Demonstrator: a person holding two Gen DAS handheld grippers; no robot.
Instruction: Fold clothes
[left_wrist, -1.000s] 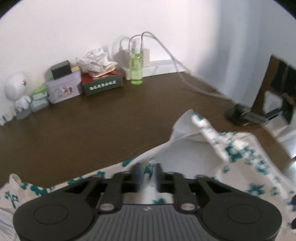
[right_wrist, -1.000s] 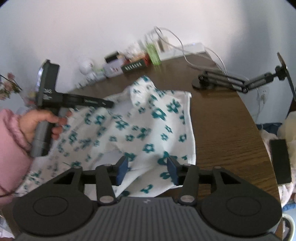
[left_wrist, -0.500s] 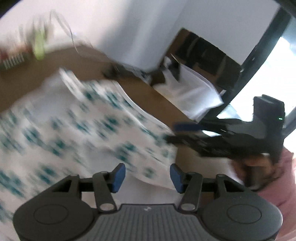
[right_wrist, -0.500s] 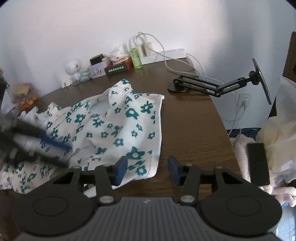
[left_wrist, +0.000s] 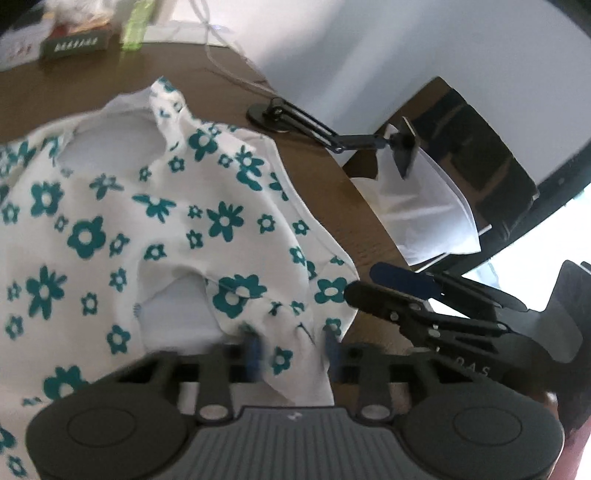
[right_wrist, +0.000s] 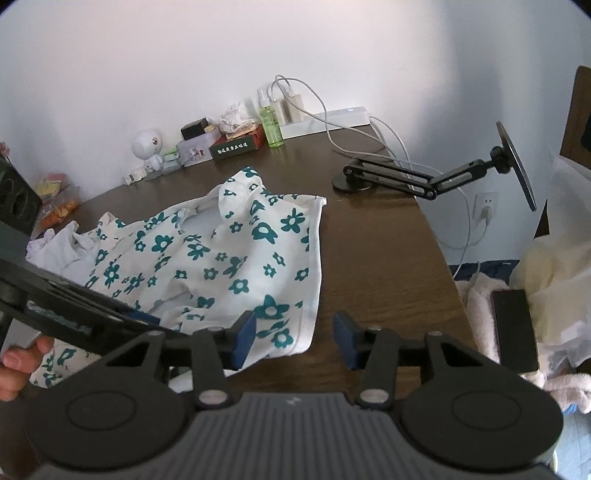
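Observation:
A white garment with teal flowers (left_wrist: 155, 221) lies spread and rumpled on the brown table (left_wrist: 332, 173); it also shows in the right wrist view (right_wrist: 221, 258). My left gripper (left_wrist: 291, 354) is open, its blue pads on either side of the garment's near corner, with cloth between them. My right gripper (right_wrist: 293, 338) is open and empty just above the same near corner, over the table's front edge. The right gripper also shows in the left wrist view (left_wrist: 391, 288), and the left one in the right wrist view (right_wrist: 147, 319).
A black phone-holder arm (right_wrist: 424, 181) stands on the table's right side. A green bottle (right_wrist: 271, 127), boxes (right_wrist: 236, 146), a white figurine (right_wrist: 147, 147) and a power strip with cables (right_wrist: 332, 120) line the back wall. Bags and a dark phone (right_wrist: 513, 328) lie right of the table.
My left gripper let go of the cloth at the far side, swung around to the right and came down open over the garment's near corner. My right gripper drew back slightly and stayed open.

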